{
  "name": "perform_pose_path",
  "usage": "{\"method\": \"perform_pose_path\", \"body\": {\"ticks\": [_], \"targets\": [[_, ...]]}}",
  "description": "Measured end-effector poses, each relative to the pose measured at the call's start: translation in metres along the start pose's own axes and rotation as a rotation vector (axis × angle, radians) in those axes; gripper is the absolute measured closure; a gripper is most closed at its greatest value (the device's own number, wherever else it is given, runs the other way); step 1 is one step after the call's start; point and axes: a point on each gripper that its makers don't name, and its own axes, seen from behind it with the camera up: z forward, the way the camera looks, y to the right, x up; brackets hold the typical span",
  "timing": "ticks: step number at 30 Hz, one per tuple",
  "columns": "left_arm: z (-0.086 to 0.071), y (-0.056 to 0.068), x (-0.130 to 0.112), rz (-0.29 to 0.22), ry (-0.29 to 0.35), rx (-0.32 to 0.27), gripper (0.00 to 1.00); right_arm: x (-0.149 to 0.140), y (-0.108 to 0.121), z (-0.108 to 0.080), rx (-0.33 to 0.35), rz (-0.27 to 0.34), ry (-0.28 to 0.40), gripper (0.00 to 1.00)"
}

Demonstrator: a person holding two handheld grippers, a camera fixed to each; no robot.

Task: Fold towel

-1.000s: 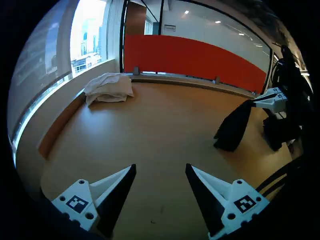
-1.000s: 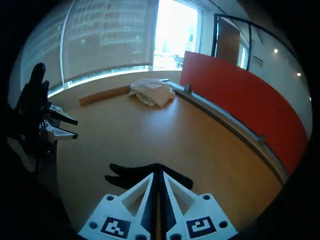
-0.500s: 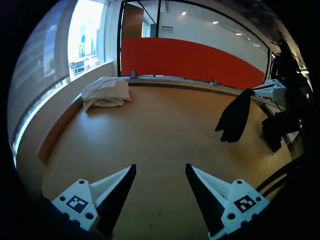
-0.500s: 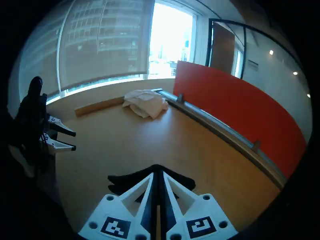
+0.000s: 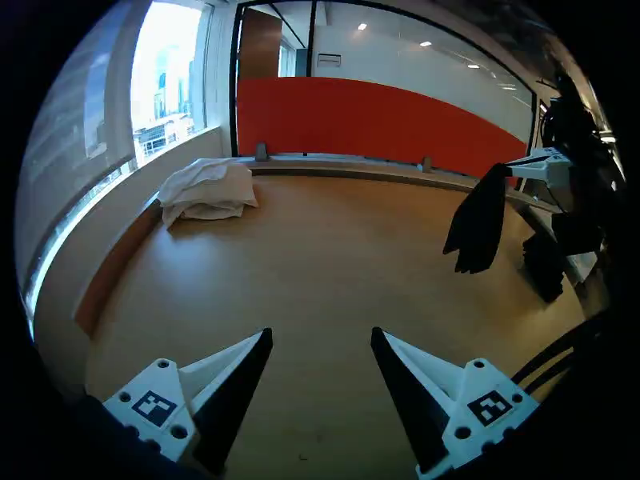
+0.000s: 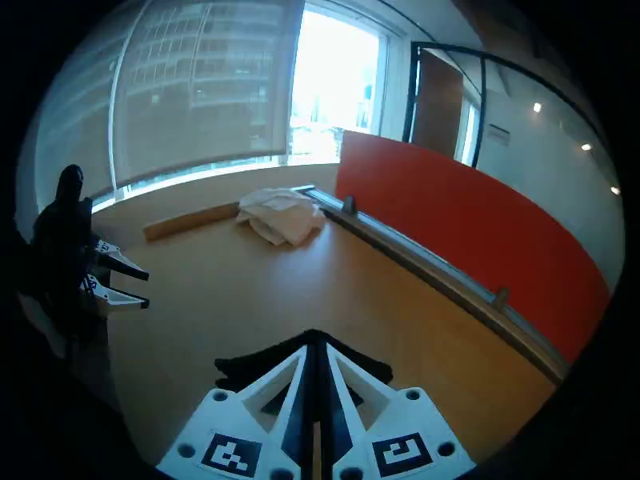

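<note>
A bare wooden tabletop (image 5: 320,240) of warm orange-brown spreads wide. In its far corner, by the window, lies a crumpled heap of pale cloth (image 5: 208,188), just beside the grey rail (image 5: 360,166) that runs along the far edge under a red partition (image 5: 376,112). A low wooden strip (image 5: 112,256) lines the window side and ends near the heap. The right gripper view shows the same tabletop (image 6: 264,280), heap (image 6: 276,212), strip (image 6: 188,220) and rail (image 6: 432,268).
</note>
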Motion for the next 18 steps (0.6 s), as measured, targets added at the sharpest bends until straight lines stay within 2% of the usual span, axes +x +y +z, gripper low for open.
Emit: {"method": "perform_pose_path", "body": {"ticks": [10,18], "targets": [[0.002,0.001,0.003,0.014,-0.003,0.003,0.09,-0.001,0.036,-0.029,-0.034,0.036,0.009,0.98],[0.004,0.004,0.004,0.022,-0.013,0.007,0.09,-0.013,0.075,-0.055,-0.073,0.081,0.0,0.98]]}}
